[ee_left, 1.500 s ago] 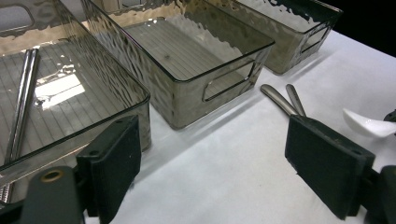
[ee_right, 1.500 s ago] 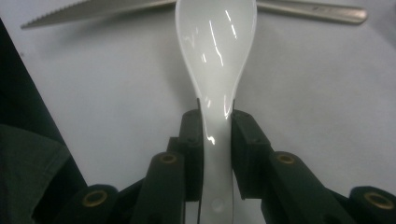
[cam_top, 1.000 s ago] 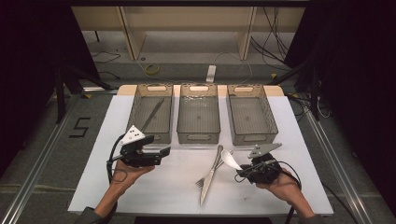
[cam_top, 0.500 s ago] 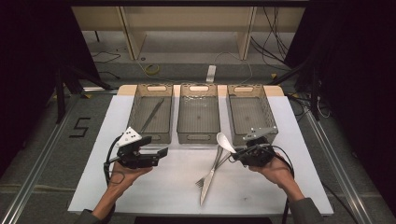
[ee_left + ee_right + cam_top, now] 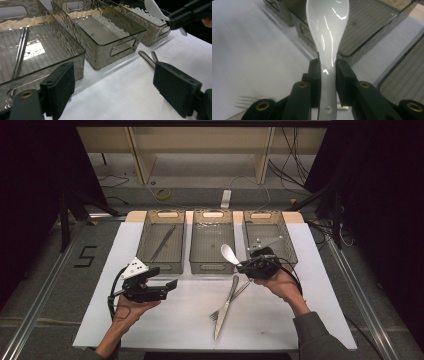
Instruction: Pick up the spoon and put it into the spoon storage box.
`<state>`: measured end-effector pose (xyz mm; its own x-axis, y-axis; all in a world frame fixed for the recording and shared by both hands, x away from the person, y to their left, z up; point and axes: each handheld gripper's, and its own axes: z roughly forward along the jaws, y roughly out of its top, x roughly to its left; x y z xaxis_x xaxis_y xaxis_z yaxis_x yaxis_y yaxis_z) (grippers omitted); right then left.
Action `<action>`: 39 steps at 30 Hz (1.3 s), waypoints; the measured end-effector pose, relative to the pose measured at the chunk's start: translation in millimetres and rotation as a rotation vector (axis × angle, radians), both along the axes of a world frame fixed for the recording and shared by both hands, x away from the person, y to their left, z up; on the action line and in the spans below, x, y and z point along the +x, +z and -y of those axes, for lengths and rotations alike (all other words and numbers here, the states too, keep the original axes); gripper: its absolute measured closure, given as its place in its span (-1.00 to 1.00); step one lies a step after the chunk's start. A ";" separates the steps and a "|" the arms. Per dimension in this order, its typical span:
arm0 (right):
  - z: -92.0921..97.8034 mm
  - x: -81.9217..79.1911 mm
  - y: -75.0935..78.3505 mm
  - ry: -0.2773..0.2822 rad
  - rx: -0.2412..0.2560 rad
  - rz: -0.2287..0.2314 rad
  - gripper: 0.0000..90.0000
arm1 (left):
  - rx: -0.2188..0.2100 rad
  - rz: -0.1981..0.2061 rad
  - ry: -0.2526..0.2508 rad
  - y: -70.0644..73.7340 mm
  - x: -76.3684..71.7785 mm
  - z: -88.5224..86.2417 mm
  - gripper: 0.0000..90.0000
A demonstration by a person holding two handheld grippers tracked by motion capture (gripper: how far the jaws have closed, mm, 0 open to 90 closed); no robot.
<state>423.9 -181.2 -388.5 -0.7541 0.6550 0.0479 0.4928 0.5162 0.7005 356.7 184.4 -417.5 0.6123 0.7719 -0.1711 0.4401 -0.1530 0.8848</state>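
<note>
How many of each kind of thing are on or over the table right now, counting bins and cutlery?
Bins: 3, left, middle, right
White spoon: 1, held in the right gripper
Fork: 1, on the table
Knife: 1, on the table
Metal chopsticks: 1 pair, in the left bin
Total: 7

Three clear bins stand in a row at the far side of the white tabletop [image 5: 165, 320]. The left bin [image 5: 161, 241] holds chopsticks [image 5: 163, 243]; the middle bin [image 5: 212, 242] and right bin [image 5: 272, 232] stand beside it. Nearer, a knife [image 5: 226, 307] and fork [image 5: 231, 302] lie crossed. A "5" [image 5: 86, 256] marks the floor at left.
</note>
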 end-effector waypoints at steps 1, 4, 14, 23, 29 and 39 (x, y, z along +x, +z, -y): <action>-2.7 2.9 1.5 0.000 0.003 0.002 0.69 | 0.000 0.002 0.000 0.2 -0.3 -0.5 -0.61; -10.6 11.8 6.0 -0.001 0.008 0.013 0.69 | -0.003 0.002 0.005 0.5 -1.0 -2.2 -0.61; -37.4 40.2 15.9 -0.018 0.023 0.025 0.69 | -0.006 0.006 0.007 0.7 -1.6 -1.4 -0.62; -49.8 59.1 19.4 -0.045 0.022 0.025 0.69 | -0.006 0.008 0.005 1.1 -1.6 -2.5 -0.62; -57.5 70.4 22.0 -0.063 0.027 0.018 0.69 | -0.007 0.009 0.003 1.4 -1.6 -2.4 -0.62; -66.5 88.4 18.5 -0.105 0.014 -0.006 0.69 | -0.007 0.008 0.002 1.7 -1.8 -2.1 -0.62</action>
<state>512.3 -114.6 -370.0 -0.6813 0.7295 0.0616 0.5478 0.4521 0.7040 354.9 186.6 -415.9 0.6121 0.7719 -0.1717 0.4332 -0.1456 0.8894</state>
